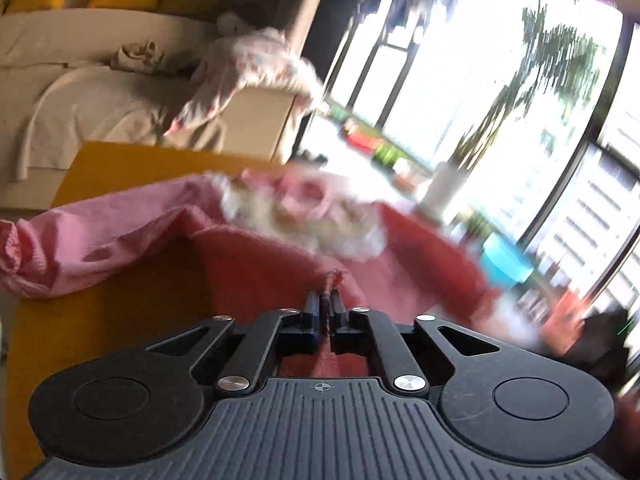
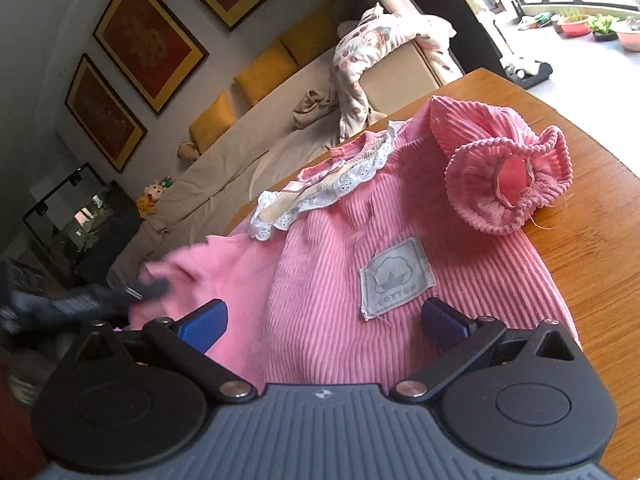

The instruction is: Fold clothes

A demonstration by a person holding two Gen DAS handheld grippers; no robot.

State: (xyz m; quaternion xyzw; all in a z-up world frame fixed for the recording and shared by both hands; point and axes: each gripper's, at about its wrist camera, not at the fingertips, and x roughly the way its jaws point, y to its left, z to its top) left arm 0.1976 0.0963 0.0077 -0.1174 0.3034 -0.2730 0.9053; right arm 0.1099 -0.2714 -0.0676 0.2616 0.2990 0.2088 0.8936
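A pink corduroy child's garment (image 2: 320, 264) with a white lace collar (image 2: 320, 196) and a grey cotton label (image 2: 396, 278) lies on the wooden table (image 2: 600, 220). Its ruffled sleeve cuff (image 2: 508, 184) rests at the right. My right gripper (image 2: 324, 320) hangs open just above the cloth, blue pads either side of the label. In the left wrist view my left gripper (image 1: 329, 304) is shut on a pinch of the pink garment (image 1: 280, 272), lifting that edge; the view is blurred. The left gripper (image 2: 120, 296) shows as a dark blur at the garment's left edge.
Behind the table stands a beige sofa (image 2: 224, 152) with yellow cushions (image 2: 260, 72), a patterned garment (image 2: 360, 64) draped over its arm and crumpled beige cloth (image 1: 136, 56). Framed pictures (image 2: 148, 36) hang on the wall. Large windows (image 1: 500, 80) and potted plants (image 1: 532, 92) lie to the right.
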